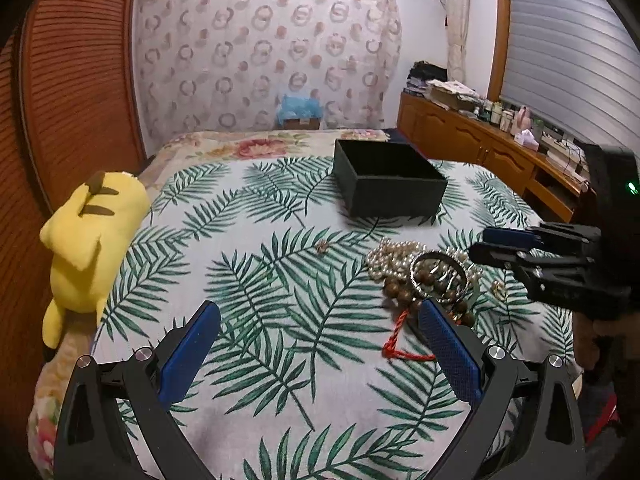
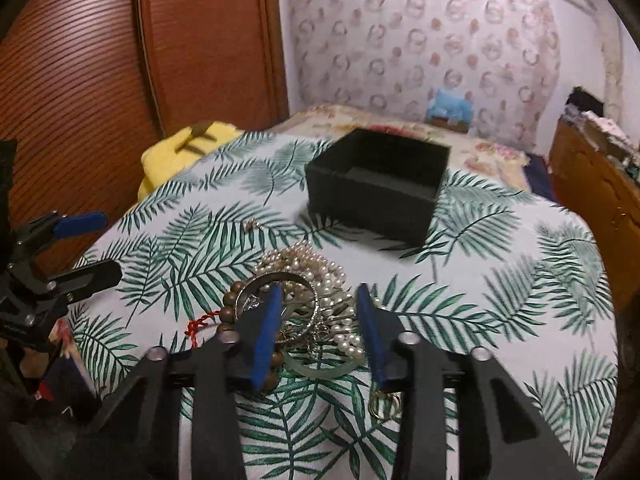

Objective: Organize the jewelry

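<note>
Home bedroom, bed (image 1: 280, 360) with palm-leaf cover, wooden wardrobe (image 1: 76, 92), plush toy (image 1: 92, 240), cluttered dresser (image 1: 480, 140)

Dim, warm indoor light; soft shadows; heavy fisheye bending with dark corners; slight blur throughout.

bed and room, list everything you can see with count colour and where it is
black box: 1, black, open and empty, on the leaf-print cover beyond the pile
pearl strands: count unclear, cream, far side of pile
wooden bead bracelet: 1, brown with red cord, left of pile
silver bangle: 1, on top of pile
pale green bangle: 1, near edge of pile
gold rings: about 2, beside pile
small brooch: 1, apart, left of pile
yellow plush: 1, left bed edge
wooden cabinet: 1, right
left gripper: open, above cover
right gripper: open, over pile
</note>
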Demonstrator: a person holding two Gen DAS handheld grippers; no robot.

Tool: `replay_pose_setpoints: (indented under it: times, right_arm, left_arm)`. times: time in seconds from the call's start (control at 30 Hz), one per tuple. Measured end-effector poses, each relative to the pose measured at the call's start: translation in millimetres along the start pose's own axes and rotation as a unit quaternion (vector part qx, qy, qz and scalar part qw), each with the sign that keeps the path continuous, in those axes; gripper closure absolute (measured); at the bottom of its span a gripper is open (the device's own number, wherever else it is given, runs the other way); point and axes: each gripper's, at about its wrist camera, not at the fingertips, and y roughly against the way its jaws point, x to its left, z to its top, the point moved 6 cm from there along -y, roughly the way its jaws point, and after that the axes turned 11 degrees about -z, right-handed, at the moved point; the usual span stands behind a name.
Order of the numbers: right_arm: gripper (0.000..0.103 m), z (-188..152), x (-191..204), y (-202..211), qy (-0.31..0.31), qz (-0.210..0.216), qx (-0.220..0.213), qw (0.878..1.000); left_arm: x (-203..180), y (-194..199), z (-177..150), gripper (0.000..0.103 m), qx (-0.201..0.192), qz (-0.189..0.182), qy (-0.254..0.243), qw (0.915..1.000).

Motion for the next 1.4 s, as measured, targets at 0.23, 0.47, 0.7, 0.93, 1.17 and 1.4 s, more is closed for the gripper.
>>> replay_pose_setpoints:
  times: [0.23,0.47,0.7,0.93,1.17,1.4]
  right_arm:
    - [0.076,15.7,28.6,-35.0,0.031,0.017,0.034,0.999]
    - [0.096,12.9,34.4,-41.7,0.04,0.029,0.039,0.998]
    - [0.098,17.8,31.0,-25.6,0.012,0.027,-0.005,1.0]
    - [0.098,17.4,-13.5,-8.5,-0.003,0.011,-0.037,0.999]
    - [0.098,17.2,-61.5,1.7,-0.01,0.006,-0.041,0.999]
    - [0.098,7.8,-76.6,7.2,-0.023,0.011,-0.038,0.999]
  left_arm:
    - [2.9,-14.1,-11.7,0.007,0.021,-0.012,0.005,0.9997]
    - [-0.4,-26.5,-17.8,0.007,0.04,-0.027,0.004,0.9988]
    - [-6.2,-45.1,-17.6,0.007,0.059,-0.037,-0.002,0.9976]
    - [-14.9,-62.5,-5.8,0.007,0.066,-0.071,-0.001,0.9953]
    - [-26.2,-83.4,2.1,0.032,0.094,-0.121,0.019,0.988]
    - [-33.6,-105.2,-1.7,0.063,0.13,-0.157,0.05,0.9778]
